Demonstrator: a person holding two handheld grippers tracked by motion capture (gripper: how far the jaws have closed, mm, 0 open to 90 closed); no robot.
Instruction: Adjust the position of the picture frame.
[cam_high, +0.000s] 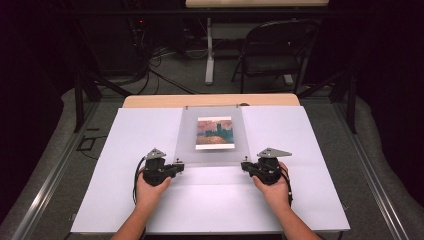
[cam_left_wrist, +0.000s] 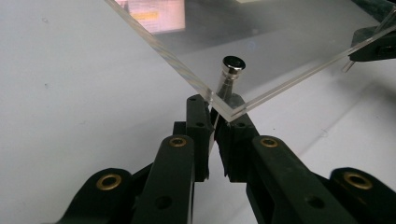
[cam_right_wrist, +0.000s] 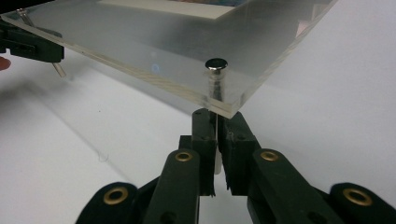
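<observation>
My left gripper (cam_left_wrist: 215, 122) is clenched on the near left corner of the clear rectangular acrylic panel (cam_left_wrist: 280, 51), its black jaws pinching the panel's edge just below a small silver cylindrical standoff pin (cam_left_wrist: 232, 70) set through that corner. My right gripper (cam_right_wrist: 217, 128) is clenched the same way on the near right corner, under a matching silver pin (cam_right_wrist: 215, 77). From above I see my left gripper (cam_high: 178, 167) and right gripper (cam_high: 244, 166) facing each other across the panel's near edge (cam_high: 211, 163), each held in a hand. The panel lies over the middle of the white sheet-covered counter (cam_high: 300, 150), its near edge lifted off the surface. Under or within it sits a small rectangular art print in orange and blue tones (cam_high: 214, 133), towards the far half.
</observation>
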